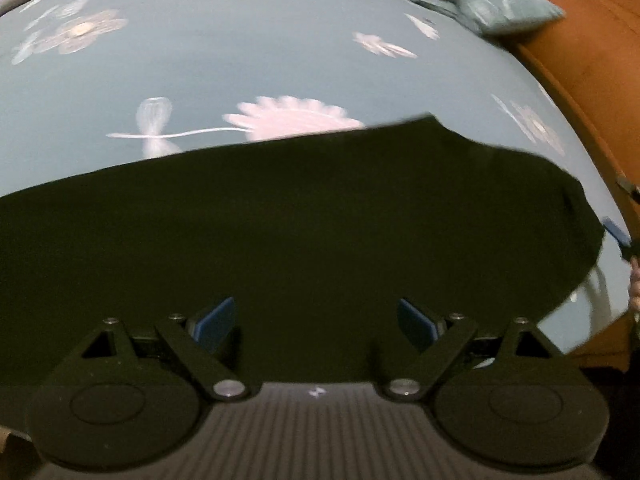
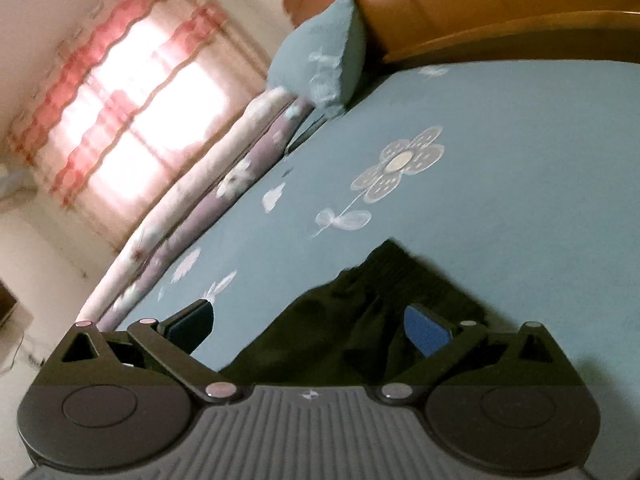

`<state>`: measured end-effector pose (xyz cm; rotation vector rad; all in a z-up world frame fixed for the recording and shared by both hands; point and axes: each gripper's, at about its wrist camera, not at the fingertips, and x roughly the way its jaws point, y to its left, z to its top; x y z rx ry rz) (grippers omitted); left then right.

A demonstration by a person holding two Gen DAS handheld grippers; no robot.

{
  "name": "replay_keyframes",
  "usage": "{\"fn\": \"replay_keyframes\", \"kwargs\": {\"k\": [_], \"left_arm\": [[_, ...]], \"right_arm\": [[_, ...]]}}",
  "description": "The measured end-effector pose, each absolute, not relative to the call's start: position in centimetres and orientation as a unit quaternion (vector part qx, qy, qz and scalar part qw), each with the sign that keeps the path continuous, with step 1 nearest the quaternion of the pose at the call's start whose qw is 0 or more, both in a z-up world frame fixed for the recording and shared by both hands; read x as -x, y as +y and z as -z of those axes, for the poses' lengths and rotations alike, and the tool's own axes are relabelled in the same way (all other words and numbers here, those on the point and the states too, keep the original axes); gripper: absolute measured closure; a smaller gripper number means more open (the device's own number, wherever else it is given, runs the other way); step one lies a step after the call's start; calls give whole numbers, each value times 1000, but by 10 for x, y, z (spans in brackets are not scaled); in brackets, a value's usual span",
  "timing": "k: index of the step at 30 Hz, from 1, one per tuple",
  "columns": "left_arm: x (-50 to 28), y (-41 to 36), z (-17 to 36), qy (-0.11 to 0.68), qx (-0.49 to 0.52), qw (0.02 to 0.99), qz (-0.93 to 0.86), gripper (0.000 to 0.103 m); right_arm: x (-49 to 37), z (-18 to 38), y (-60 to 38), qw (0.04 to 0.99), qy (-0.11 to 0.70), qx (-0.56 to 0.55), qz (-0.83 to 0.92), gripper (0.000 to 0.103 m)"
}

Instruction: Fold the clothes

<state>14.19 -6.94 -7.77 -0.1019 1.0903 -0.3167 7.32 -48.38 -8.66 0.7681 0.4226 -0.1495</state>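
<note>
A dark garment (image 1: 300, 216) lies spread flat on the blue flowered bedsheet (image 1: 200, 60). My left gripper (image 1: 316, 322) is open just above the garment's near part, its blue pads (image 1: 216, 320) wide apart with nothing between them. In the right wrist view the garment's gathered waistband end (image 2: 372, 300) lies on the sheet (image 2: 520, 160). My right gripper (image 2: 308, 326) is open over that end, holding nothing. The right gripper's blue tip also shows at the garment's right edge in the left wrist view (image 1: 618, 234).
A blue pillow (image 2: 320, 60) and a rolled floral quilt (image 2: 200, 208) lie along the far side of the bed. A wooden headboard (image 2: 500, 12) borders the bed. A curtained bright window (image 2: 132, 100) is beyond.
</note>
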Motion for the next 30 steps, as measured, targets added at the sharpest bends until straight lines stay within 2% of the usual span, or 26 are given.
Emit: {"fn": "replay_keyframes", "kwargs": {"k": [6,13,19,23,30], "left_arm": [[-137,-90,84,515,48,841,159,14],[-125,-78,91,516,87,840,143,14],[-127,-91,99,525,70,833,159,14],[-128,-96,110,540,67,826,146,14],[-110,-119,83,512,76,828,215,12]], "right_arm": [[-92,100,-483,884,274,-363,106,0],[-66,89,-490,897,205,-380,97,0],[-77,101,-496,877,242,-401,105,0],[-82,96,-485,889,244,-372,110,0],[-86,92,-472,898,254,-349,86,0]]}}
